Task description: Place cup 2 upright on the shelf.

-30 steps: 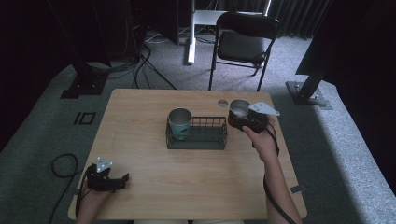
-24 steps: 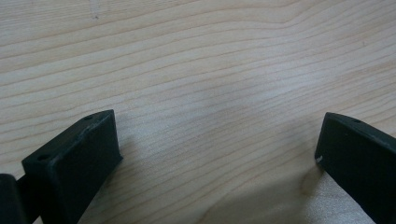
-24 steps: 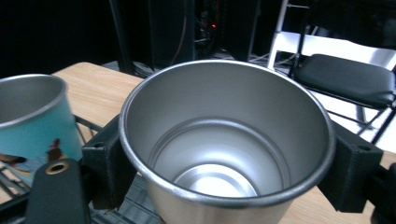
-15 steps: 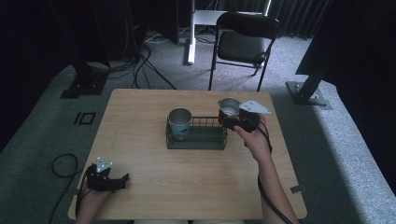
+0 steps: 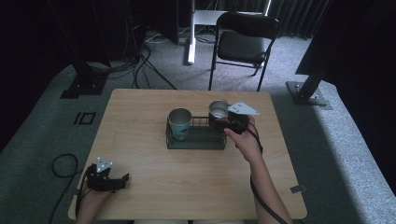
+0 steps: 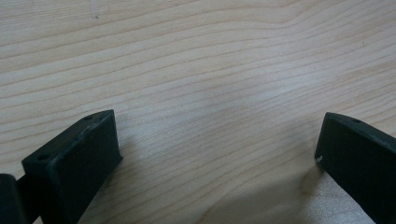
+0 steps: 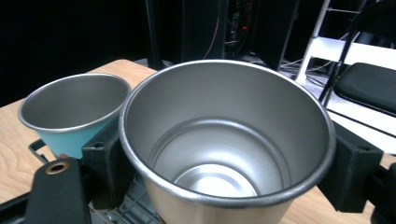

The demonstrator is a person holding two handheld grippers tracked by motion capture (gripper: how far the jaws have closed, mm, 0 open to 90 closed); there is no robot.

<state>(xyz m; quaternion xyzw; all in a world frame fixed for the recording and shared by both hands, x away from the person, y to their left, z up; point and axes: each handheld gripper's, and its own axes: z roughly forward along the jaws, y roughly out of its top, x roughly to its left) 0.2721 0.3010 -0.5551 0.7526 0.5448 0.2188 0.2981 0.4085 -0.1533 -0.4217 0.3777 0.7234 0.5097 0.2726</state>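
Steel, bare and shiny, the cup (image 7: pixel 227 140) sits upright between the fingers of the right gripper (image 5: pixel 223 120), which pinch it on both sides and hold it over the right end of the black wire rack (image 5: pixel 196 138) near the far edge of the wooden surface (image 5: pixel 187 186). A second steel cup with a teal wall (image 5: pixel 179 122) stands upright in the rack's left end, close beside the held one. The left gripper (image 5: pixel 122 178) rests low at the surface's near left corner, its fingers spread wide over bare wood.
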